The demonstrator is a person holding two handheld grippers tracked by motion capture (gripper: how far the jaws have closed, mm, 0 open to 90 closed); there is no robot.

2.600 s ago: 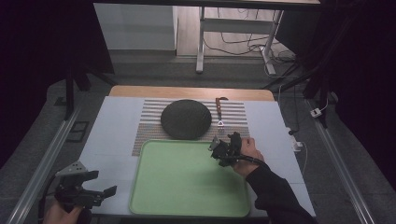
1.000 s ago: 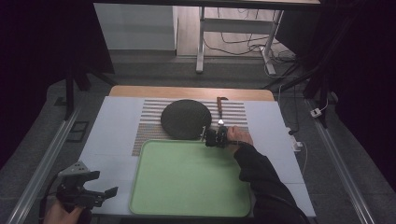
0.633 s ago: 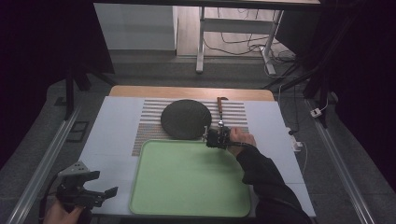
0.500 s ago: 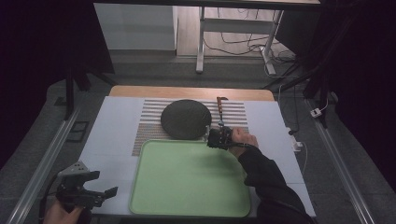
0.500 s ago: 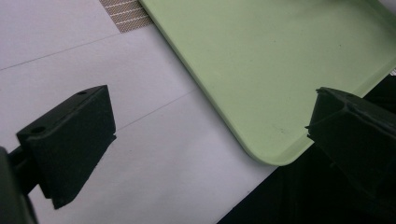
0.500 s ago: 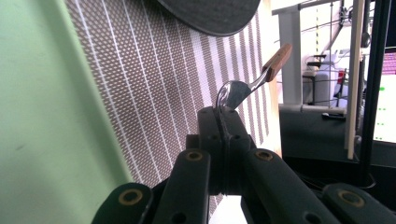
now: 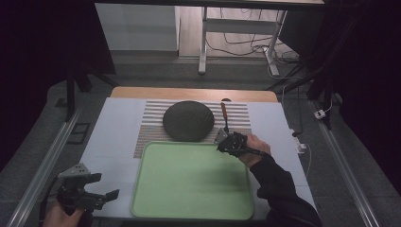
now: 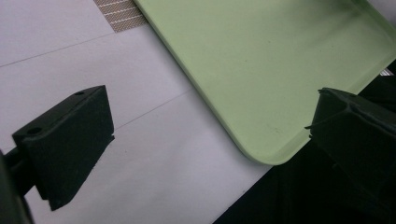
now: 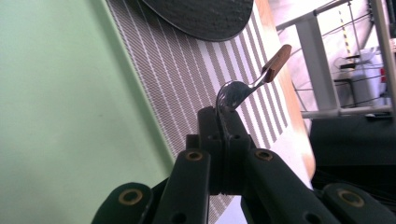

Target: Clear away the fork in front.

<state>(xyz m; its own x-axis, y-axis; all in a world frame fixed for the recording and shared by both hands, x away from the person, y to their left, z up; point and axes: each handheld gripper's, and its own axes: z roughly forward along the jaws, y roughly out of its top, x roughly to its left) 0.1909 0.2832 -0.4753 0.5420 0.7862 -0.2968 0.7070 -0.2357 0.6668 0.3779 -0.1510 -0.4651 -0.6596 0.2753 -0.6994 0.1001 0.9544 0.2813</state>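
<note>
Steel fork pinched by tines in my right hand-held gripper; keep level, lower gently onto green tray; left hand-held gripper wide, idle.

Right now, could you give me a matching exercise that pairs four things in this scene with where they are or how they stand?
1. fork
2. tray
3. plate
4. left gripper

a. on the striped mat
b. jaws open, beside the tray's near left corner
c. clamped by its tines in the right gripper
d. bare, green, nearest the person

Pairs: 1-c, 2-d, 3-a, 4-b
</note>
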